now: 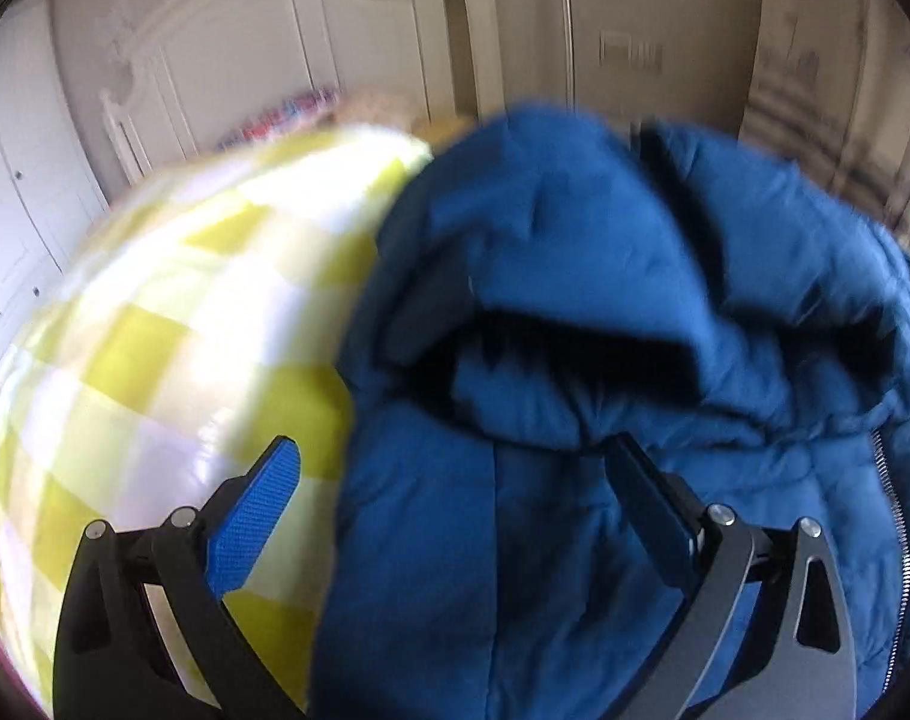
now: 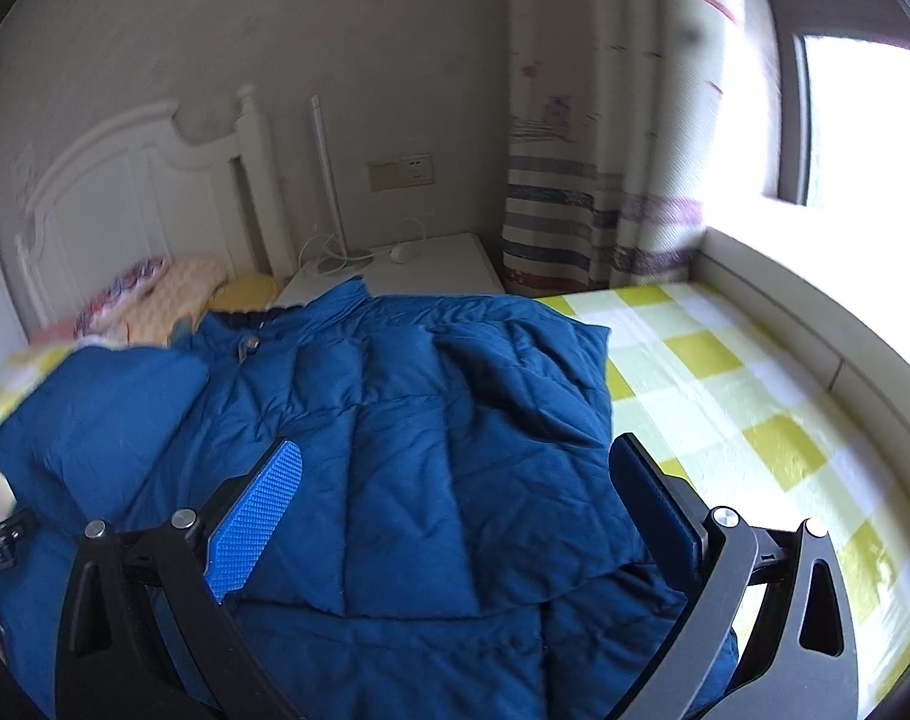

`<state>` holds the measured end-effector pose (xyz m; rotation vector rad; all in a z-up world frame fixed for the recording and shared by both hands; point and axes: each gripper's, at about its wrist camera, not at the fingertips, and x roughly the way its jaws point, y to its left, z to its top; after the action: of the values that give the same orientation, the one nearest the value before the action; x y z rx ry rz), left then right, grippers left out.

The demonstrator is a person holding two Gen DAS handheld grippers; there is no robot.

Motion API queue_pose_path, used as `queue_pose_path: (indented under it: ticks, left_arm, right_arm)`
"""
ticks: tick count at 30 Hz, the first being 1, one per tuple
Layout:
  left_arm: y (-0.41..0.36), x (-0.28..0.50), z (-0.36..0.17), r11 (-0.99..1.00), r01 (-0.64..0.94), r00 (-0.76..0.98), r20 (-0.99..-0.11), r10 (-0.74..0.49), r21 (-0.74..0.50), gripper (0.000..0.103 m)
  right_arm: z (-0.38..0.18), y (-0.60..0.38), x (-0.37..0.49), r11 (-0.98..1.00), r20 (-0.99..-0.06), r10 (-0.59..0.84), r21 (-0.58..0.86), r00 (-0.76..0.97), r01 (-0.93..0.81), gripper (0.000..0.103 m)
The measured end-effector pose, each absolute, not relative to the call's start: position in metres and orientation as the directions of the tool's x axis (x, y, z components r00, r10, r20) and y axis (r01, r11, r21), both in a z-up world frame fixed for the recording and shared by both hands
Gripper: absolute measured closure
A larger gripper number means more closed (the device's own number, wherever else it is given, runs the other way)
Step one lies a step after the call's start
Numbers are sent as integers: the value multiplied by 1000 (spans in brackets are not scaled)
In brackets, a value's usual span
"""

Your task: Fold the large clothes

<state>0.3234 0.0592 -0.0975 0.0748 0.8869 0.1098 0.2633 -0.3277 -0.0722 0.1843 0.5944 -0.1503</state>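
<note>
A bed [image 2: 754, 372] with a yellow-and-white checked sheet [image 1: 155, 312] carried the blue padded jacket [image 2: 395, 420], which lay spread from the centre toward 9 o'clock in the right wrist view. A white headboard [image 2: 125, 192] stood at 10 o'clock, a nightstand [image 2: 431, 264] at 12, a striped curtain [image 2: 574, 180] and window [image 2: 862, 120] toward 2. Bare sheet lay open at 3 o'clock. The left hand-held gripper [image 1: 455, 480] and the right hand-held gripper [image 2: 455, 480] were both spread wide, holding nothing.
</note>
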Motion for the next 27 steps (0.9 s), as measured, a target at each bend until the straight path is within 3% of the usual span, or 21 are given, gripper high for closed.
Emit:
queue_pose_path:
  ticks: [7, 10, 13, 16, 20, 21, 24, 25, 27]
  left_arm:
    - [83, 336, -112, 996, -87, 585, -810, 43, -10, 2]
    - [86, 333, -112, 996, -86, 589, -807, 52, 2, 2]
    - [85, 327, -109, 996, -86, 591, -805, 47, -5, 2]
    - [88, 327, -110, 996, -92, 593, -804, 44, -12, 2]
    - [94, 326, -112, 995, -94, 593, -805, 34, -27, 2]
    - [95, 326, -112, 995, -96, 593, -804, 34, -29, 2]
    - [100, 325, -112, 994, -105, 596, -803, 31, -39, 2]
    - [102, 325, -112, 993, -108, 597, -802, 31, -42, 2]
    - [104, 323, -110, 993, -113, 604, -796, 34, -43, 2]
  right_arm:
    - [-66, -285, 266, 991, -555, -130, -36, 821, 133, 5]
    - [-49, -231, 260, 996, -540, -19, -85, 842, -32, 5]
    - [-43, -157, 263, 951, -558, 27, -241, 829, -193, 5]
    - [-58, -94, 278, 840, -548, -79, -486, 833, -240, 5]
    - [-82, -48, 310, 718, -527, -186, -649, 830, -251, 7]
    - [-82, -46, 315, 716, -525, -186, -651, 831, -251, 11]
    - [-69, -56, 325, 784, -600, -93, -536, 795, -313, 57]
    - [-57, -67, 323, 827, -604, -57, -474, 795, -301, 65]
    - [-30, -97, 311, 906, -594, 58, -306, 802, -292, 73]
